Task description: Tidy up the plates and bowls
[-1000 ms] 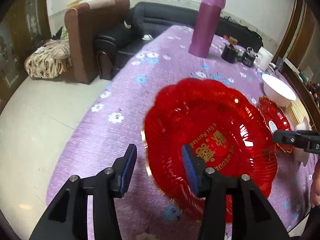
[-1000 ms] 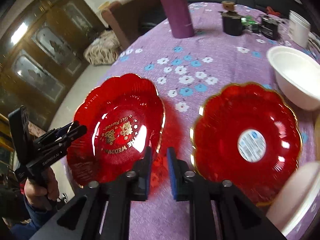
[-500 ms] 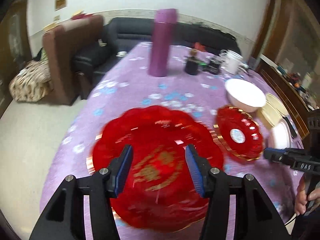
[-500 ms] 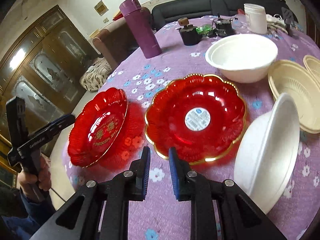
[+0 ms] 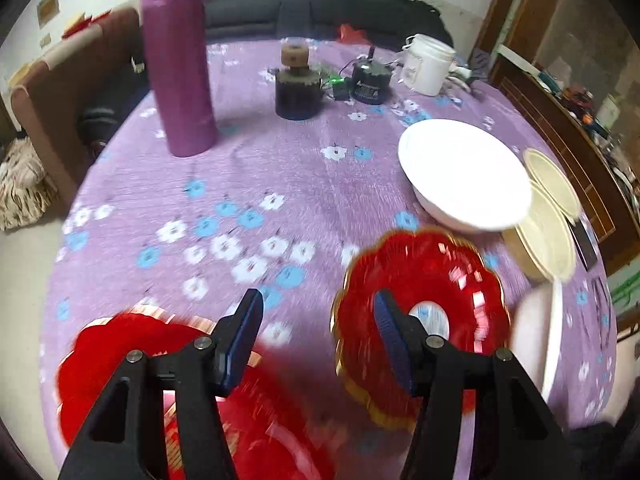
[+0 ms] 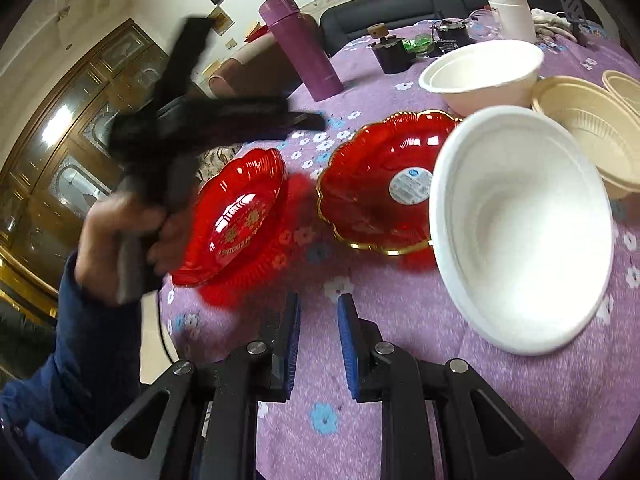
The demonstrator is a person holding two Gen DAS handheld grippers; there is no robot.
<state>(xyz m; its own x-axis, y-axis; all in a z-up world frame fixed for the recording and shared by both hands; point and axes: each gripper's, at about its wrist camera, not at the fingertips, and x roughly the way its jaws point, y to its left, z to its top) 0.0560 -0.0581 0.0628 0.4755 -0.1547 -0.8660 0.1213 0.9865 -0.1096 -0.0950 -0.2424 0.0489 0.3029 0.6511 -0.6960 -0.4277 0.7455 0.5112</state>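
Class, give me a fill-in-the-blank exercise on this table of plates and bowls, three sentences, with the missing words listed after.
1. The round sticker sits in the middle of the red plate with the ____ rim.
2. The tall flask standing on the tablecloth is ____ in colour.
3. The right tool holds ____ between its pads.

Missing words: gold; purple; nothing

On the table [image 6: 400, 360] we see two plates [image 6: 236, 216] [image 6: 376, 184] side by side, a tilted bowl [image 6: 520, 232] right of them, another bowl [image 6: 484, 76] farther back.
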